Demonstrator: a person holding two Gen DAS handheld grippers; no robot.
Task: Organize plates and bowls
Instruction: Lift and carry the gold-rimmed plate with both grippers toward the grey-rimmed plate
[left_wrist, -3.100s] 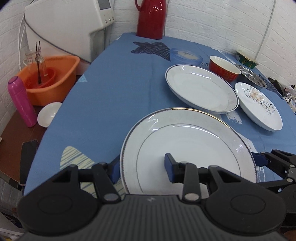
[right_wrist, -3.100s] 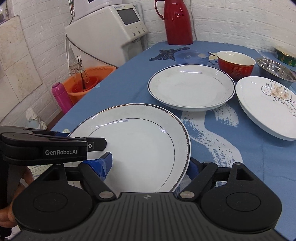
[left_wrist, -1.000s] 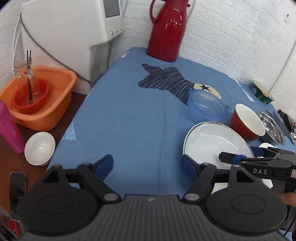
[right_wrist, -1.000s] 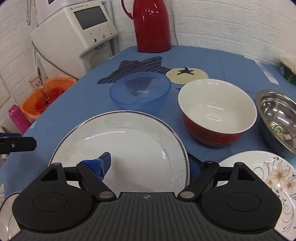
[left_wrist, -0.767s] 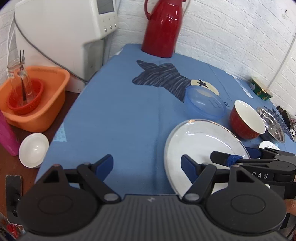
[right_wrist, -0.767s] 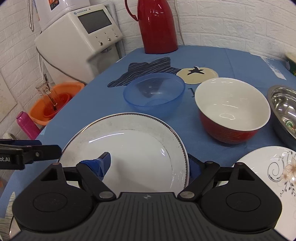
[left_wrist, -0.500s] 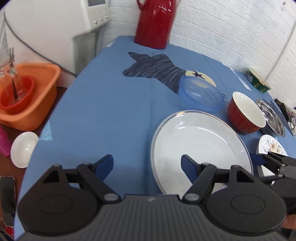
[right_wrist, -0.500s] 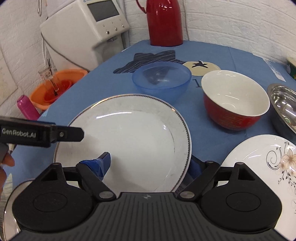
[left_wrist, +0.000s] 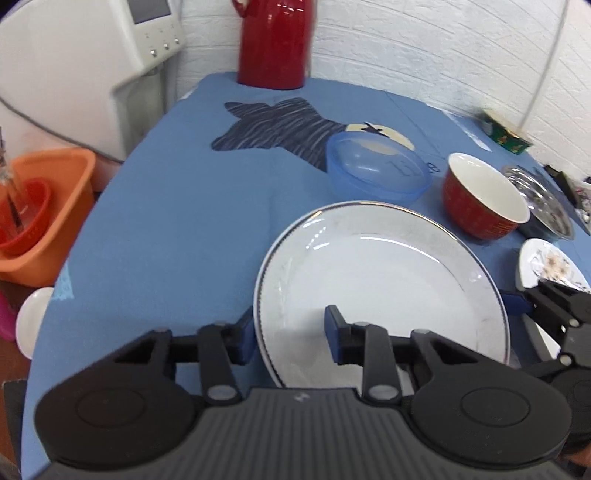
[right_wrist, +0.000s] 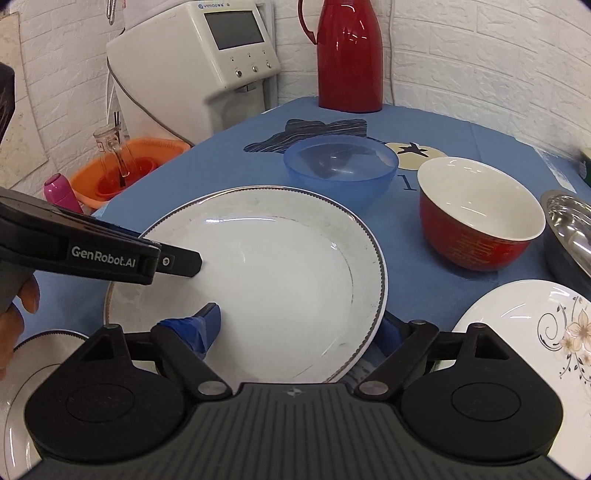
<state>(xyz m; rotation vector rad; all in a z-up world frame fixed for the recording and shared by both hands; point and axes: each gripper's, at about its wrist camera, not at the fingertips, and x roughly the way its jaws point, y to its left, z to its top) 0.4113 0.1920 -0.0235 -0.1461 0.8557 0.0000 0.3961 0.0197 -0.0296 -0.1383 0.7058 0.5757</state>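
Note:
A deep white plate (left_wrist: 388, 280) (right_wrist: 280, 258) with a thin dark rim line sits on the blue tablecloth (left_wrist: 177, 229), with a gripper on each side. My left gripper (left_wrist: 288, 332) is shut on its left rim, one finger inside the plate and one outside. In the right wrist view the left gripper (right_wrist: 184, 264) reaches over that rim. My right gripper (right_wrist: 299, 328) (left_wrist: 517, 303) is shut on the right rim, its taped finger inside and the other under the edge. I cannot tell whether the plate is lifted off the cloth.
A flat white plate (right_wrist: 22, 369) lies near left. Beyond are a blue plastic bowl (left_wrist: 376, 170), a red bowl (left_wrist: 484, 199), a steel bowl (right_wrist: 572, 229) and a floral plate (right_wrist: 524, 332). A red thermos (left_wrist: 273, 44) stands at the back. An orange basin (left_wrist: 40, 206) sits off the table's left edge.
The left gripper, open over bare cloth a second ago, has moved onto the plate's left rim and shut. The plate, held by the right gripper, has shifted nearer and away from the red bowl.

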